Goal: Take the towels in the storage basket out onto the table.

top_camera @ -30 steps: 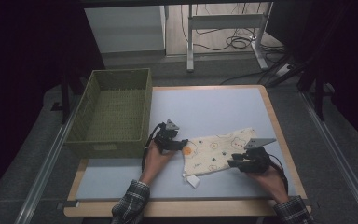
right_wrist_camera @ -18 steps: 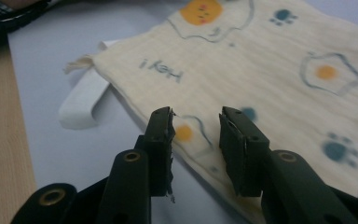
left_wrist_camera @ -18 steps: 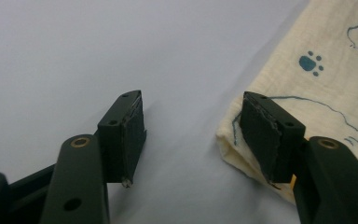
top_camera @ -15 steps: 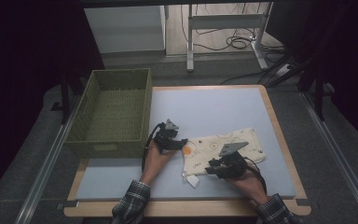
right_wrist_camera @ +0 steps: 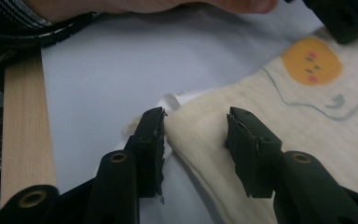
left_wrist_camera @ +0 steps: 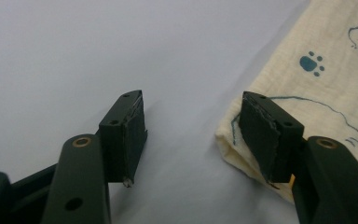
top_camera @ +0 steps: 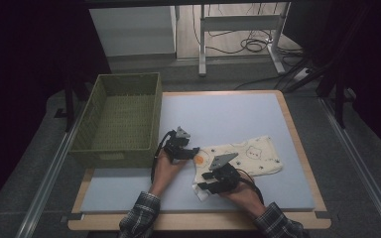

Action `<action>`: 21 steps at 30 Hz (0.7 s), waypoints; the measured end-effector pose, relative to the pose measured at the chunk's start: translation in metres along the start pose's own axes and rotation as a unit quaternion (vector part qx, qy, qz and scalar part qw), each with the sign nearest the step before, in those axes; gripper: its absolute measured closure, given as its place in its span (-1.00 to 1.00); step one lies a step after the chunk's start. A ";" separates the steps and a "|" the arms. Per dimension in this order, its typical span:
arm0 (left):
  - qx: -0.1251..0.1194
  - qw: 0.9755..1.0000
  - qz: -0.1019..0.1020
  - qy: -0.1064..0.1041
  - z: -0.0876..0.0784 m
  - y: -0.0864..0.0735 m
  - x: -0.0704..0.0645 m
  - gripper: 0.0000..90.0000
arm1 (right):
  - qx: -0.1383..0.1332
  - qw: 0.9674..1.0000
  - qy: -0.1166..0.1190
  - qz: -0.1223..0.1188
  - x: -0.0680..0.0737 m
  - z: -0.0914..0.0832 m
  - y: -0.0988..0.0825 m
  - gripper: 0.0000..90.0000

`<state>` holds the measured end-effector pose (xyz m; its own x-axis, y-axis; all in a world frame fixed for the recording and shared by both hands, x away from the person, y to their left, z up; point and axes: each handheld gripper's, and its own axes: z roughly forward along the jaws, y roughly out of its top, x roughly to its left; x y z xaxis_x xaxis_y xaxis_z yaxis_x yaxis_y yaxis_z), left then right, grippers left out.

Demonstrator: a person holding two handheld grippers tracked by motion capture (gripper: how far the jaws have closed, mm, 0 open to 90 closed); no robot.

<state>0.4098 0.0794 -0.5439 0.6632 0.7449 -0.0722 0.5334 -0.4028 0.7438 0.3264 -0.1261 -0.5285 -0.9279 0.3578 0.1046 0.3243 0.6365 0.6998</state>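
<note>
- Cream printed cloth point(top_camera: 238, 161) lies lower centre on the desk point(top_camera: 228, 114).
- Your right tool point(right_wrist_camera: 195, 126), spread and just opening, straddles its corner: close squarely.
- Left tool point(left_wrist_camera: 191, 123) spread at the edge.

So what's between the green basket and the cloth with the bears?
The left gripper and the hand holding it, on the blue mat, seen from the high view beside the basket and cloth.

Cloth near the mat's front edge, basket off its left side.

I see the cloth point(top_camera: 240, 158) lying on the mat point(top_camera: 228, 114), right of centre towards the front edge. The basket point(top_camera: 119, 119) overlaps the mat's left edge, well apart from the cloth. The mat lies on the table point(top_camera: 297, 134).
</note>
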 end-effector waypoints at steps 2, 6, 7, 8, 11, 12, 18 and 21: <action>0.000 1.000 0.000 0.000 0.000 0.000 0.000 -0.09 | 0.004 1.000 -0.008 -0.007 0.003 0.004 0.003 0.21; 0.000 1.000 0.002 0.000 0.000 0.000 0.000 -0.09 | 0.023 0.998 -0.038 -0.034 0.009 0.008 0.007 0.35; 0.001 1.000 0.003 0.000 0.000 0.000 0.000 -0.09 | 0.027 0.998 -0.050 -0.042 0.011 0.008 0.007 0.42; 0.001 1.000 0.003 0.000 0.000 0.000 0.000 -0.09 | 0.031 0.997 -0.053 -0.036 0.011 0.007 0.008 0.51; 0.001 1.000 0.001 0.001 0.000 0.000 0.000 -0.09 | 0.035 0.998 -0.052 -0.021 0.004 0.005 0.009 0.84; 0.001 1.000 0.001 0.001 0.000 0.000 -0.001 -0.09 | 0.034 0.998 -0.047 -0.014 0.002 0.004 0.008 0.86; -0.003 1.000 0.009 -0.026 -0.002 -0.001 -0.001 0.38 | 0.020 0.999 -0.012 0.024 -0.008 0.002 0.005 0.89; -0.010 0.999 0.003 -0.047 -0.004 -0.002 -0.001 0.90 | 0.012 0.999 0.005 0.039 -0.010 0.001 0.003 0.89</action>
<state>0.4060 0.0811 -0.5427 0.7134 0.6889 -0.1282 0.5186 -0.3960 0.7578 0.3371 -0.1269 -0.5283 -0.9014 0.4006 0.1644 0.3998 0.6239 0.6715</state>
